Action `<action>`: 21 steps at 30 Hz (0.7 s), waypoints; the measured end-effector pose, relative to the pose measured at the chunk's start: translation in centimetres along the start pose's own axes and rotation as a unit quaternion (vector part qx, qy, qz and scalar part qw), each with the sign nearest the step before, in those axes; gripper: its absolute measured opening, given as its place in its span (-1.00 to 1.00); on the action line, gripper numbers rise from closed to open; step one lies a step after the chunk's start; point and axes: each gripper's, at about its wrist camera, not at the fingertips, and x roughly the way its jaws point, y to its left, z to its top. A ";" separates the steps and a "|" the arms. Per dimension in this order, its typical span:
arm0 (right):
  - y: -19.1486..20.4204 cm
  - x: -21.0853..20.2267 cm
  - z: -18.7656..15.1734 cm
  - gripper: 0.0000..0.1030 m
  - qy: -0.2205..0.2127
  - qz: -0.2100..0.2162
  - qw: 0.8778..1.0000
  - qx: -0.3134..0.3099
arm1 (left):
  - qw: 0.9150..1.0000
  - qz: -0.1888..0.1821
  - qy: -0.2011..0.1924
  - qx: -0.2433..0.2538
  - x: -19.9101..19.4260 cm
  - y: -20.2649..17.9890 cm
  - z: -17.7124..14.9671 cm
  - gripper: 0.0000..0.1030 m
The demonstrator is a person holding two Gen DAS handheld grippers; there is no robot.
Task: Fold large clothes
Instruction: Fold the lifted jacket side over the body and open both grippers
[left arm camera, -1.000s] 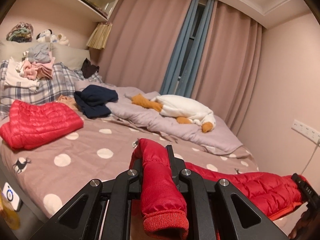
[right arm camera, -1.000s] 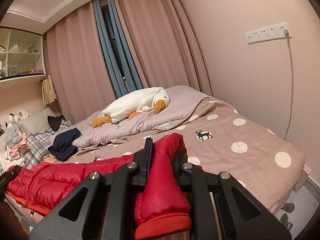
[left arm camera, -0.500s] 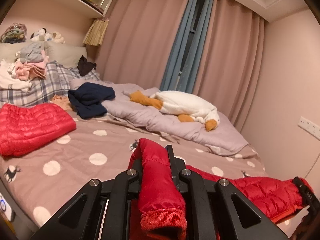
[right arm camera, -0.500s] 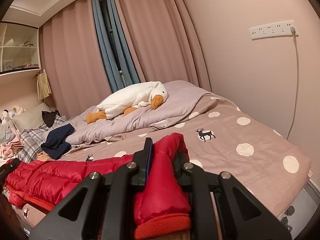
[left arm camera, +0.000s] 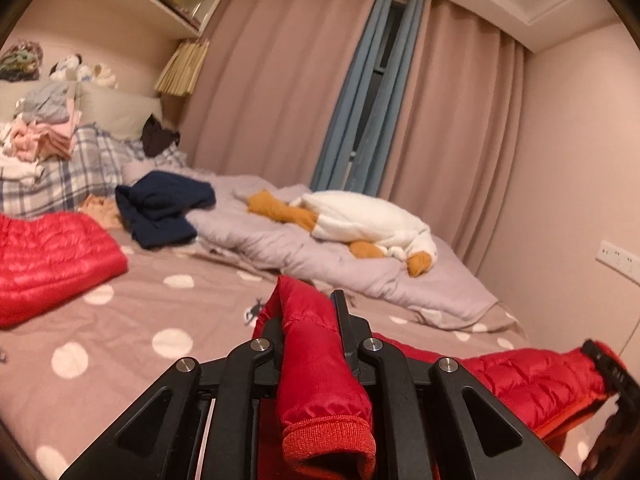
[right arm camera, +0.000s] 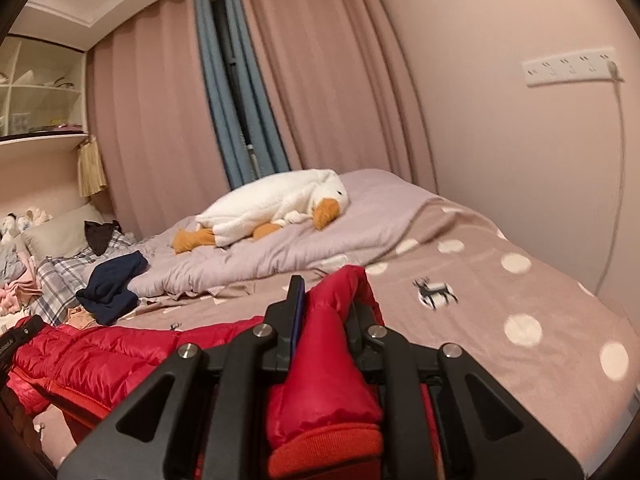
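Left wrist view: left gripper is pinching one cuff of the jacket, right gripper pinching the other, jacket stretching lengthwise between them above the bed

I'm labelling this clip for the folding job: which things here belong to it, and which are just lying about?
In the job:
- red down jacket, a cuff clamped in each set of jaws
- left gripper
- right gripper
- bed

Lying about:
- plush goose
- navy garment
- second red jacket
- clothes pile
- lilac blanket
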 end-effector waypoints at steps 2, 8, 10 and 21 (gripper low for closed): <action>-0.1 1.5 0.3 -0.66 0.002 0.004 1.000 -0.002 | 1.000 0.002 0.009 -0.002 1.0 -0.1 0.4 -0.78; -0.3 4.6 -0.8 -0.65 0.027 -0.011 1.000 0.001 | 0.999 0.011 0.033 0.014 2.8 -0.4 -0.4 -0.78; -0.1 4.7 -1.0 -0.64 0.030 -0.017 0.999 -0.011 | 0.999 0.022 0.041 0.005 3.3 -0.2 -0.5 -0.78; -0.4 5.1 -1.2 -0.63 0.047 -0.025 0.998 -0.028 | 0.998 0.023 0.049 0.007 3.7 -0.3 -0.7 -0.78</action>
